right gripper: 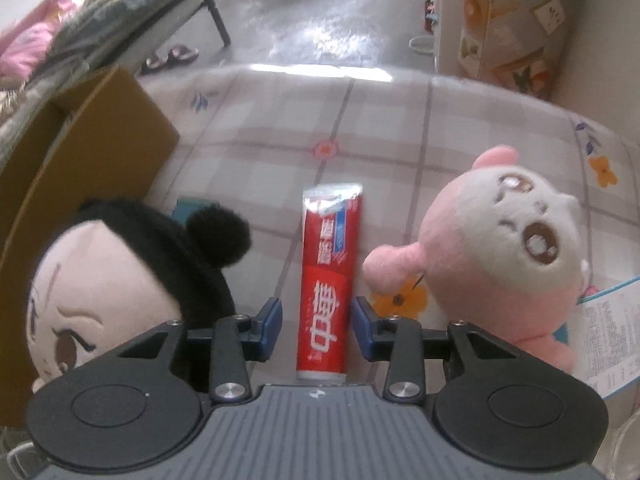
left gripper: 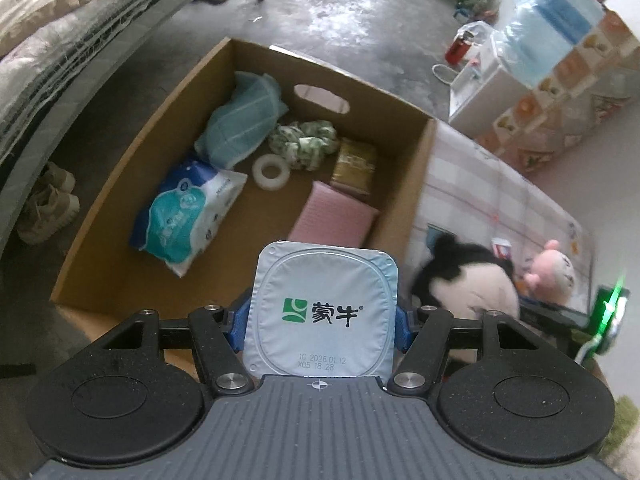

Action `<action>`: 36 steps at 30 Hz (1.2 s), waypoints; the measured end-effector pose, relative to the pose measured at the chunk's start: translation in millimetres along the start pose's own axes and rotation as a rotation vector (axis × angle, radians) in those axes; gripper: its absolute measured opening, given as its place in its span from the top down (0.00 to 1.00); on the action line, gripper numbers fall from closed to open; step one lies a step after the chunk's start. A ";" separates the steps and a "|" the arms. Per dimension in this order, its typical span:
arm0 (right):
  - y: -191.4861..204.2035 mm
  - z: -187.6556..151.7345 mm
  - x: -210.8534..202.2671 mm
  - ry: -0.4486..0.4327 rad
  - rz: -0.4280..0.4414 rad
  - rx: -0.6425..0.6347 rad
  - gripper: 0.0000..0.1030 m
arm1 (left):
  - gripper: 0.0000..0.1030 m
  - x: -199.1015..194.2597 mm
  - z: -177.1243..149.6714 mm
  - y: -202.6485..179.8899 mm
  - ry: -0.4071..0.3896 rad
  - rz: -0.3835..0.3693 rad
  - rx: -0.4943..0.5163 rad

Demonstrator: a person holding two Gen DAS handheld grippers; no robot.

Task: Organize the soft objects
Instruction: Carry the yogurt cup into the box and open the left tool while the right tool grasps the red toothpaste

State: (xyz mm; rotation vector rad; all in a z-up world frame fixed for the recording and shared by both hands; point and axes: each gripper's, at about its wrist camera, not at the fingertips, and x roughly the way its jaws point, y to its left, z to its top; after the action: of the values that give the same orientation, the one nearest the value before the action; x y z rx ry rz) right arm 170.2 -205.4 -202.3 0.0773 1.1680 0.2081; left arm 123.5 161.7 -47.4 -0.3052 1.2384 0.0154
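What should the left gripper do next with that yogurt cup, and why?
Probably lower and release. The left gripper holds the yogurt cup above the cardboard box, whose floor near the wipes pack looks bare.

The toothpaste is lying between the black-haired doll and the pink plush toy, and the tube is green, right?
Not quite. The toothpaste does lie between the black-haired doll and the pink plush toy, but the tube is red, not green. The right wrist view shows it.
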 end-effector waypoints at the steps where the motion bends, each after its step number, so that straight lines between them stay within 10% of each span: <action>1: 0.1 -0.9 2.0 0.009 -0.011 0.001 0.70 | 0.38 9.7 4.5 5.3 0.005 0.010 -0.008; 20: 3.1 -36.2 -18.7 0.031 -0.065 0.154 0.70 | 0.38 174.3 63.7 38.4 -0.014 0.190 -0.064; 36: 5.8 -28.7 -16.1 0.030 -0.094 0.127 0.68 | 0.21 144.0 50.6 24.2 -0.098 0.218 -0.042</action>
State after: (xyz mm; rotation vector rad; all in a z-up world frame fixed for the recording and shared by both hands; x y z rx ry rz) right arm 137.1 -204.3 -198.0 0.1313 1.2115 0.0523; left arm 213.9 174.9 -172.1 -0.2021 1.1698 0.2411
